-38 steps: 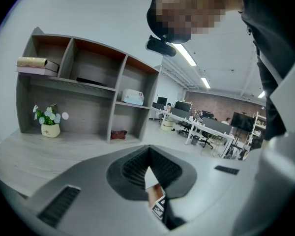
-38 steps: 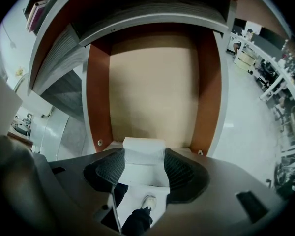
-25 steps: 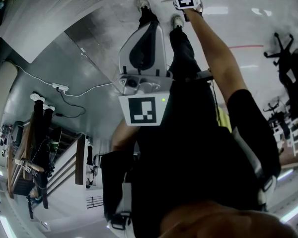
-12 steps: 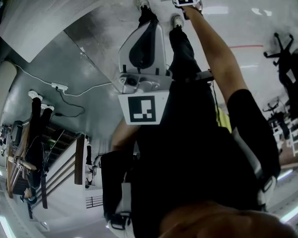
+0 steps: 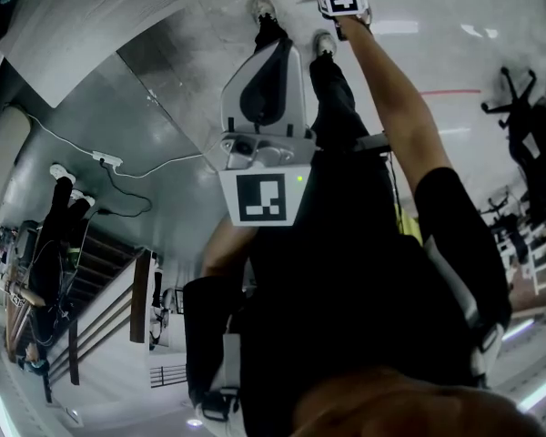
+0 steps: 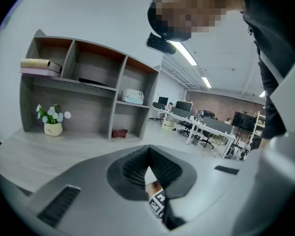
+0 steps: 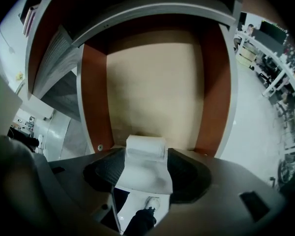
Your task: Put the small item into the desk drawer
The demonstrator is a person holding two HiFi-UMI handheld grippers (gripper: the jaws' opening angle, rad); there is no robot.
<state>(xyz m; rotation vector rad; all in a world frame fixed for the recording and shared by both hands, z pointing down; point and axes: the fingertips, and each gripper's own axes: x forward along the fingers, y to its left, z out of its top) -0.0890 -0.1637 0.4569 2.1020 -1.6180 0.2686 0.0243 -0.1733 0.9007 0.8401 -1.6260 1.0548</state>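
Hardly anything has shifted in the past second. The right gripper (image 7: pixel 145 157) stays stretched down to the open desk drawer (image 7: pixel 157 92), its jaws clamped on the small white item (image 7: pixel 145 146), which sits over the drawer's pale bottom between its red-brown sides. The left gripper (image 6: pixel 147 156) is held back near the person's body, jaws together with nothing between them.

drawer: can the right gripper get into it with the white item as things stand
Probably yes. The drawer stands open straight ahead of the right gripper, whose jaws are shut on the white item. The drawer's beige floor looks bare, and nothing shows in between.
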